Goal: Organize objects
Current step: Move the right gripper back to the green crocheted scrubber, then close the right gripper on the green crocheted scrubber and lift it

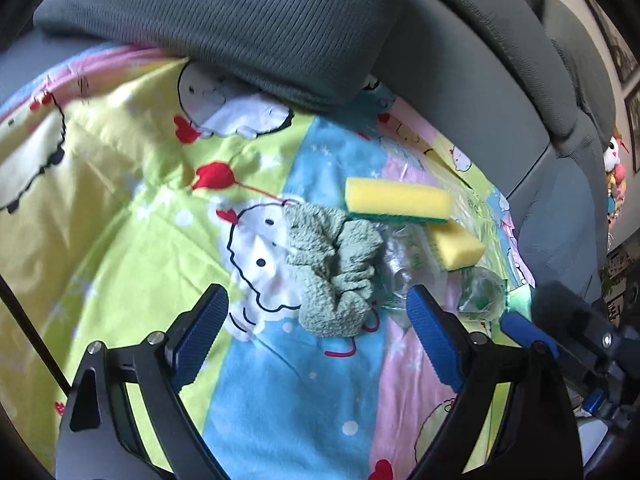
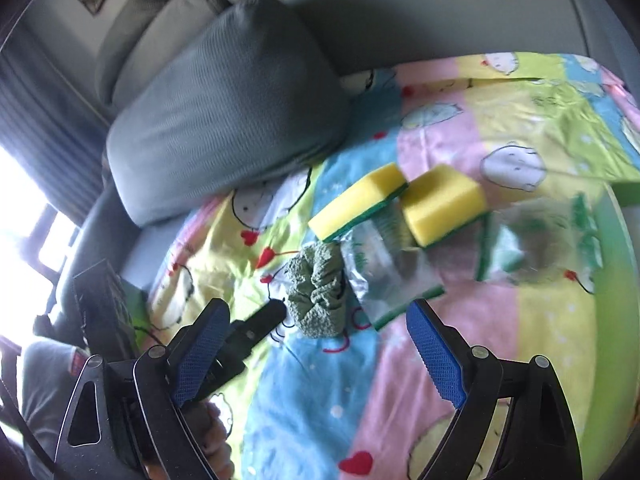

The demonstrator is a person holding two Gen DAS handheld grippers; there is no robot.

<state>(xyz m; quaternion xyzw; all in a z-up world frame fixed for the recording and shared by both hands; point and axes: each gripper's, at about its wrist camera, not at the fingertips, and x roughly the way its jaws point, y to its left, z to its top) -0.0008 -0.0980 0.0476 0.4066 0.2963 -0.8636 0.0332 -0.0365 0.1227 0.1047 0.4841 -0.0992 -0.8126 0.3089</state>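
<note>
A crumpled green cloth (image 1: 336, 268) (image 2: 320, 292) lies on the cartoon-print sheet (image 1: 280, 400). Behind it are two yellow sponges with green scrub sides, one long (image 1: 396, 200) (image 2: 356, 204) and one blocky (image 1: 456, 246) (image 2: 444, 204). They rest on clear plastic wrappers (image 1: 404, 268) (image 2: 384, 280). My left gripper (image 1: 316, 304) is open, with the cloth's near end in line with the gap and untouched. My right gripper (image 2: 316, 316) is open too, just short of the cloth. Its blue finger (image 1: 524, 332) shows at the right of the left wrist view.
A grey cushion (image 1: 248, 28) (image 2: 224, 120) leans on the grey sofa back (image 1: 500, 92) behind the objects. Another crumpled wrapper (image 1: 480, 288) (image 2: 540, 240) lies to the right. A black finger of the left gripper (image 2: 264, 320) pokes in beside the cloth. The sheet's right edge drops off.
</note>
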